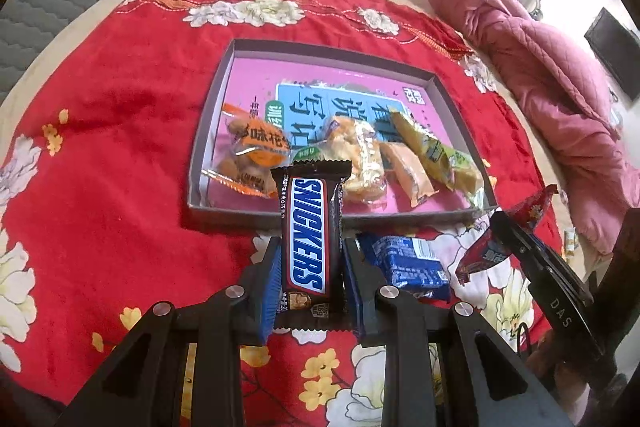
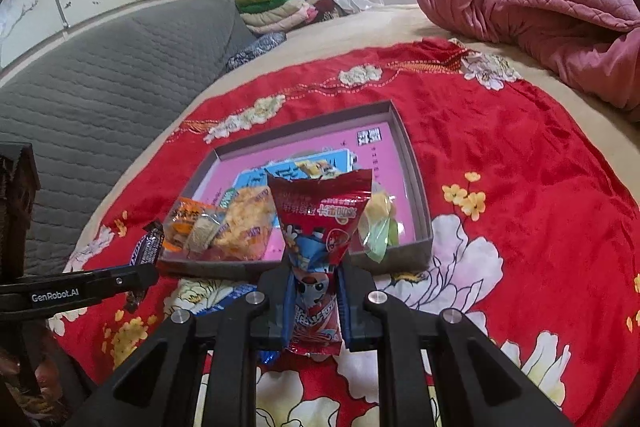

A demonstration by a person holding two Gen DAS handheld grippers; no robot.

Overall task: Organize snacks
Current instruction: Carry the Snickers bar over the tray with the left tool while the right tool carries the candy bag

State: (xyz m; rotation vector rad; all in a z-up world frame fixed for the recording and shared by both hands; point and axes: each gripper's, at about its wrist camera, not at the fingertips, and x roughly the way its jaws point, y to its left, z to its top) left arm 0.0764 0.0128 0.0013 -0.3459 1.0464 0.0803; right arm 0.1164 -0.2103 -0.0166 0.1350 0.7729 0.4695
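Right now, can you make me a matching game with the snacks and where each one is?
Things:
1. Snickers bar
2. red snack packet
3. blue wrapped snack
4. orange peanut packet

Places:
A. lying on the red cloth, outside the tray
B. inside the tray
C. clamped in the left gripper
D. clamped in the right gripper

Pairs: 1-C, 2-D, 3-A, 4-B

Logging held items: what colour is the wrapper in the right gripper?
Mostly red with some blue, on the snack packet; right wrist view shows it best.
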